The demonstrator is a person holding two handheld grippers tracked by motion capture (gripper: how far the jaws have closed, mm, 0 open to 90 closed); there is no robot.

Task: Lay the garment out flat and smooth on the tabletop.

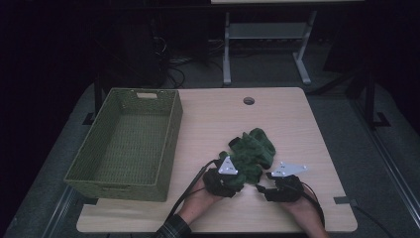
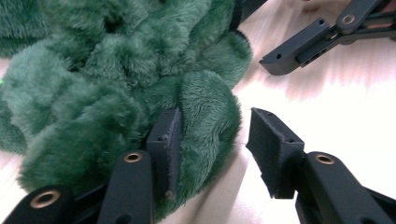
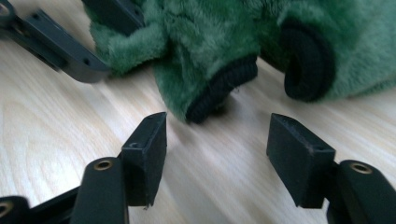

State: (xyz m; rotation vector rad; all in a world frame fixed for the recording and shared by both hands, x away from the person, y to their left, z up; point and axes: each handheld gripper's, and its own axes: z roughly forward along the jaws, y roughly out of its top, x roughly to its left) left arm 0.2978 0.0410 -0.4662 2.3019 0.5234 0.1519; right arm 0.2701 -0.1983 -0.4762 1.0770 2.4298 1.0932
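Note:
A fuzzy green garment (image 1: 252, 148) with black ribbed cuffs lies crumpled on the middle of the wooden table (image 1: 213, 119). My left gripper (image 1: 236, 172) is at its near left edge, open. In the left gripper view (image 2: 215, 123), one jaw presses into the fleece (image 2: 116, 70), a fold bulges into the gap, and the other jaw is over bare table. My right gripper (image 1: 264, 181) is open just short of the garment's near edge. In the right gripper view (image 3: 217, 126), a black cuff (image 3: 224, 88) lies ahead of the gap, untouched. A second cuff (image 3: 308, 60) lies to the right.
A green woven basket (image 1: 171, 144) stands on the table's left side with nothing in it. A cable hole (image 1: 248, 101) sits near the far edge. The floor beyond has a desk frame (image 1: 267, 44) and cables.

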